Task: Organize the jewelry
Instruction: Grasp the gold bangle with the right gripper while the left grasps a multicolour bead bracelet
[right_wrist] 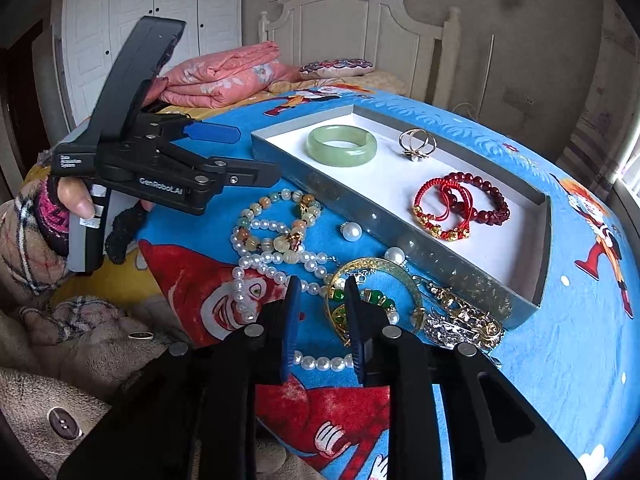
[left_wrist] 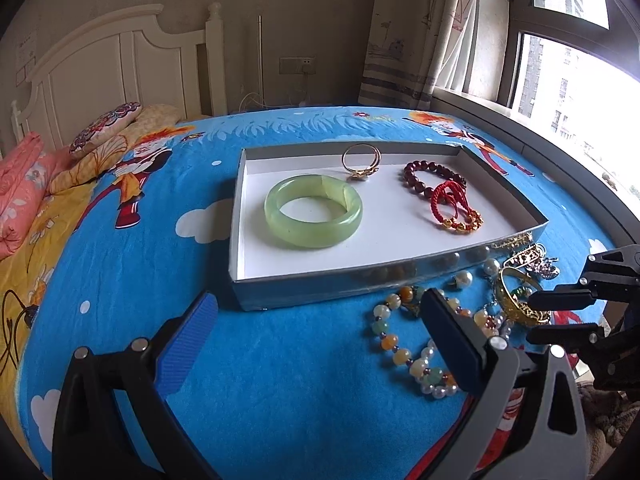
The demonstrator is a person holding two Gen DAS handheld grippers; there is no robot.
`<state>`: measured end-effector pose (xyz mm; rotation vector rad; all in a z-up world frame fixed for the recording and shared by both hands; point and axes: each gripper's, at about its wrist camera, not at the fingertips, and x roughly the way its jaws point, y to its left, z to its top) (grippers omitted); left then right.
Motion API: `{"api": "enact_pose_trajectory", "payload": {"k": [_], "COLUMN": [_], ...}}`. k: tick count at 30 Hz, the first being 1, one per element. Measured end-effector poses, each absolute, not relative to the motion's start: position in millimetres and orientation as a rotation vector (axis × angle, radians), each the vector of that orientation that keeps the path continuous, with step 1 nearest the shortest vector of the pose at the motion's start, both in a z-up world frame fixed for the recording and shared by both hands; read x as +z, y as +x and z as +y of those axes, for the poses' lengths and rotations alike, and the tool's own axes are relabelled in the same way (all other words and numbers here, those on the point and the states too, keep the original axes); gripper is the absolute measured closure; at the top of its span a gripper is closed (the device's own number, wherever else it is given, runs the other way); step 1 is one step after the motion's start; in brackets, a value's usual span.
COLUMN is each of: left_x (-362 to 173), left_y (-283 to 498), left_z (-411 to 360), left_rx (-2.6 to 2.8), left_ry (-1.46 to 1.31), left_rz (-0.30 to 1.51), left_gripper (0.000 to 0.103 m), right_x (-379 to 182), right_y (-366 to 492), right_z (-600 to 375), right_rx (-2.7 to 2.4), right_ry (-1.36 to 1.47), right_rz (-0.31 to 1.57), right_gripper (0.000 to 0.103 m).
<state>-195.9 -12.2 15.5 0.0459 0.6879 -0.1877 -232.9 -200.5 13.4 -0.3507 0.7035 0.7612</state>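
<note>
The right tool, at the lower centre of the right wrist view, has its fingers partly apart around the near rim of the ornate gold filigree bangle with green stones, gripping nothing yet. It should close squarely on that rim alone, clear of the white pearl strand beside it. The left tool hangs wide open and unladen. Beyond, the shallow white-lined cardboard box holds sorted pieces on the bed.
</note>
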Motion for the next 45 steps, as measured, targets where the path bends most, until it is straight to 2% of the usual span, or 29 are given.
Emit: {"api": "enact_pose_trajectory", "payload": {"k": [2, 6, 9, 17, 19, 21, 23, 25, 30, 34, 45], "left_x": [16, 17, 21, 25, 24, 22, 18, 13, 6, 4, 45], "left_y": [-201, -213, -221, -225, -225, -222, -218, -213, -204, -205, -218], "left_z": [-17, -25, -31, -54, -64, -73, -81, -87, -94, -97, -74], "left_rx": [-0.194, -0.228, -0.262, -0.354, -0.382, -0.408, -0.421, -0.425, -0.456, -0.458, -0.432], "left_ry": [0.068, 0.095, 0.103, 0.121, 0.142, 0.158, 0.174, 0.192, 0.187, 0.203, 0.141], "left_rz": [0.684, 0.678, 0.673, 0.688, 0.703, 0.723, 0.744, 0.763, 0.802, 0.799, 0.689], "left_gripper": [0.002, 0.002, 0.002, 0.003, 0.016, 0.033, 0.043, 0.046, 0.072, 0.084, 0.086], "right_x": [12, 7, 8, 25, 27, 29, 30, 30, 31, 31, 37], "right_y": [-232, -230, -231, -231, -230, -229, -227, -225, -225, -225, -227], "right_z": [-197, -192, -192, -208, -210, -213, -216, -219, -224, -225, -229], "right_rx": [0.754, 0.725, 0.722, 0.687, 0.686, 0.678, 0.675, 0.670, 0.669, 0.670, 0.660], "right_ry": [-0.370, -0.416, -0.422, -0.358, -0.343, -0.333, -0.319, -0.307, -0.289, -0.288, -0.277], "right_rz": [0.709, 0.708, 0.689, 0.624, 0.620, 0.612, 0.611, 0.609, 0.603, 0.595, 0.573], "right_gripper": [0.087, 0.088, 0.098, 0.098, 0.098, 0.098, 0.098, 0.098, 0.098, 0.098, 0.098]}}
